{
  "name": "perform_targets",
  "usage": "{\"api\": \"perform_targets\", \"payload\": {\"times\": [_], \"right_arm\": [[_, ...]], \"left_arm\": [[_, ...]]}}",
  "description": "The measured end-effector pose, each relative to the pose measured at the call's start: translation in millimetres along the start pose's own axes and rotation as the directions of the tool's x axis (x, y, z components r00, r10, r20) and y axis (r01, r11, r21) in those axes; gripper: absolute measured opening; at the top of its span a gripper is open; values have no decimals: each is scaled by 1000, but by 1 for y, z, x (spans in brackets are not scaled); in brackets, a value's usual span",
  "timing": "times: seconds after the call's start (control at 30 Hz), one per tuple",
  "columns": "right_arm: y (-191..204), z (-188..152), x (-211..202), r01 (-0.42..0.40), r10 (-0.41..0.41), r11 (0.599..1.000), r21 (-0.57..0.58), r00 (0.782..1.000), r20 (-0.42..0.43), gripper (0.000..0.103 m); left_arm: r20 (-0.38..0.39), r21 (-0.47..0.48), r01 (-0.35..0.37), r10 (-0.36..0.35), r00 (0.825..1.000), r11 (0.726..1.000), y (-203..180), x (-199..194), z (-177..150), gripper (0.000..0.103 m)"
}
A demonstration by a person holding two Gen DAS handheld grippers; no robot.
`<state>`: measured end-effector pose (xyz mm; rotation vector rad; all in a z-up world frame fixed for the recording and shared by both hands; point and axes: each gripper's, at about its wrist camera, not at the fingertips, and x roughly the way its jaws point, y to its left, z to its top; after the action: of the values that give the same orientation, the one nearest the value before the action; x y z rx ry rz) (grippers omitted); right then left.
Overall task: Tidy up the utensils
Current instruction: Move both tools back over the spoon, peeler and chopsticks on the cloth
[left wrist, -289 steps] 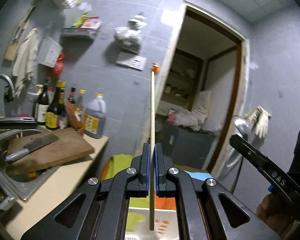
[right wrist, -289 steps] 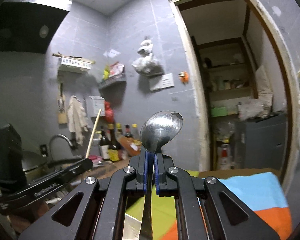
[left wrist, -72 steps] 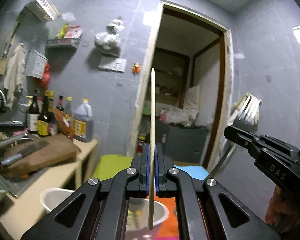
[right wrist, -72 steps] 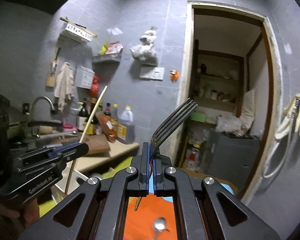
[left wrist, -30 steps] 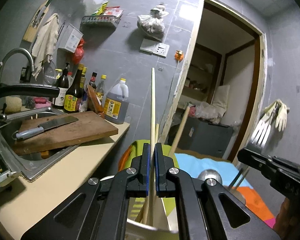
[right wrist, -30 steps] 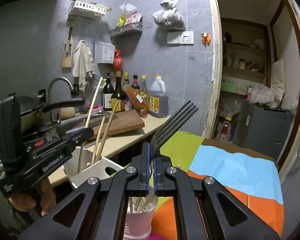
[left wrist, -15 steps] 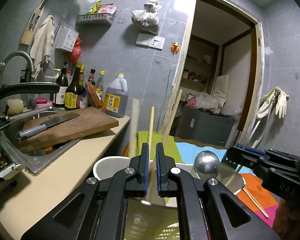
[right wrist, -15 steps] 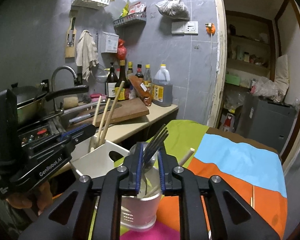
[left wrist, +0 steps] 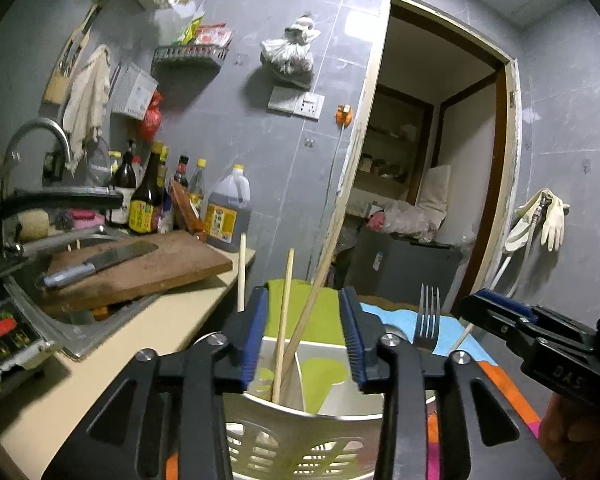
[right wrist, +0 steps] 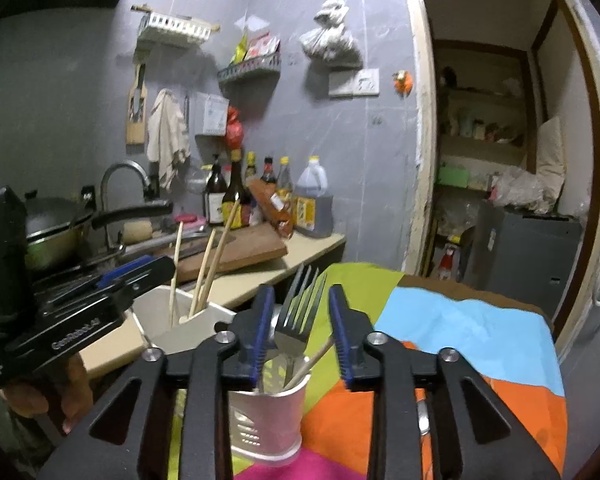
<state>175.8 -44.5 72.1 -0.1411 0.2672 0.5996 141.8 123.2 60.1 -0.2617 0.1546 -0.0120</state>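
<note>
Your table cloth [right wrist: 472, 332], colour-blocked, fills the near right, counter [left wrist: 112, 360] on the left; on the cloth stands the white slotted caddy [left wrist: 300, 440] with three chopsticks [left wrist: 284, 312] leaning loose in its left compartment; just right of it the small cup [right wrist: 268, 412] has the fork [right wrist: 300, 312] standing in it, tines up, beside a spoon and another stick; your left gripper [left wrist: 305, 336] is just above the caddy, jaws have just been opening, pads apart, chopsticks between them but untouched; your right gripper [right wrist: 300, 332] is over the cup, jaws likewise just been opening, fork between the pads, free of both.
</note>
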Motion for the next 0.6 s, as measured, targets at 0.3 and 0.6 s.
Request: {"api": "perform_targets", "payload": {"times": [0.3,0.6], "right_arm": [[-23,8,-43,112,-120,992,58,980,161,78],[-52,7,-85,225,-238,971,84,943,231,103]], "left_arm": [[37,40,28,-29,999,999,-28,-15,15,61],[34,67,90,-92,995,994,-61,-19,16,97]]}}
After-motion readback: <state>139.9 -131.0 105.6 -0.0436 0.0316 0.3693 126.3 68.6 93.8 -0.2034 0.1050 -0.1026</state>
